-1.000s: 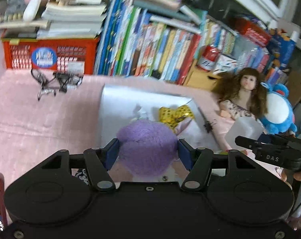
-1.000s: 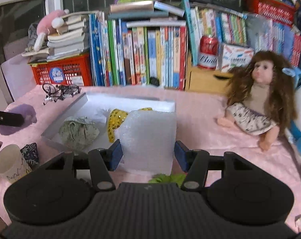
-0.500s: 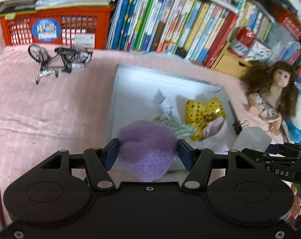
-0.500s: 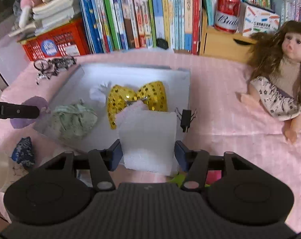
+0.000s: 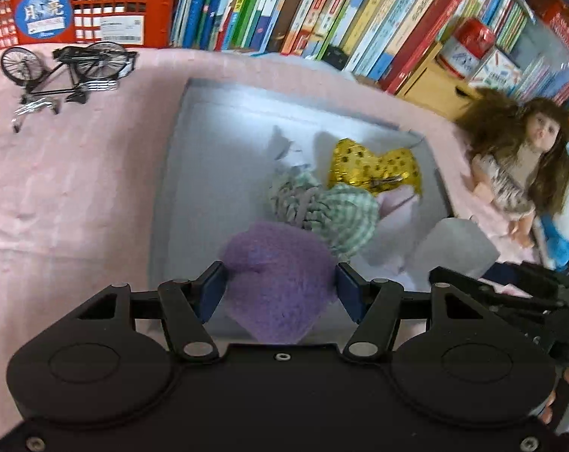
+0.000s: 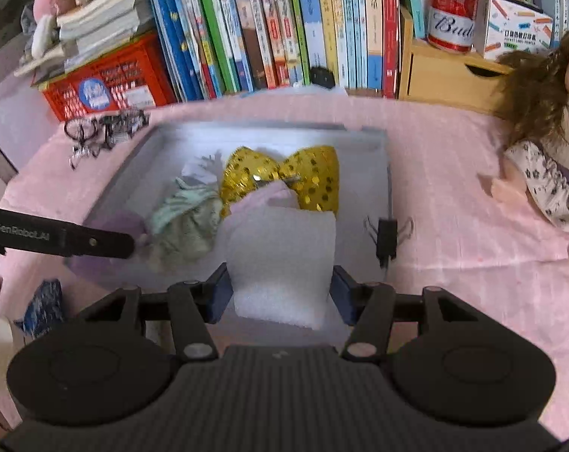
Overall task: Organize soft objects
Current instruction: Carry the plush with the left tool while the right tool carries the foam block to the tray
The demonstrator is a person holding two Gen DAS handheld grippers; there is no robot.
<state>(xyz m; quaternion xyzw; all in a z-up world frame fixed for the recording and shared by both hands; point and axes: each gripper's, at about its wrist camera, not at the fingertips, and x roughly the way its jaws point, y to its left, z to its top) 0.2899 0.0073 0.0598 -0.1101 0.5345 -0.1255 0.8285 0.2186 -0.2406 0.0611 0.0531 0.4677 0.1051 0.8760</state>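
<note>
Purple plush (image 5: pixel 275 282) sits clamped between the left gripper (image 5: pixel 280 286) jaws, hanging over the near-left corner of the white tray (image 5: pixel 194 158); whether it touches the tray floor cannot be told. White foam sheet (image 6: pixel 282 263) is pinched between the right gripper (image 6: pixel 280 288) jaws, standing roughly upright with its long edge running away from the camera, over the tray's near edge, right of centre.

Key relation: both loads are already above the tray's near side, so the drop is straight down or a little forward. The plush lies left of the green striped cloth (image 5: pixel 322 207), nearly against it. The foam's far edge overlaps a pale pink piece (image 6: pixel 263 196) lying against the gold sequin bow (image 6: pixel 284 177). The free tray floor is on the far left, so the left gripper is nearer to open space; the right has less room.

Likely step: lower and release, the plush first. Risk: foam tips onto the bow or out over the rim.

A black binder clip (image 6: pixel 386 235) lies on the pink cloth (image 5: pixel 69 173) covering the counter, just right of the tray. A model bicycle (image 5: pixel 66 64) is at far left, a doll (image 5: pixel 521 162) at right. Behind are a row of books (image 6: pixel 284 22), a red crate (image 6: pixel 107 83) and a red can (image 6: pixel 452 11) on a wooden box.
</note>
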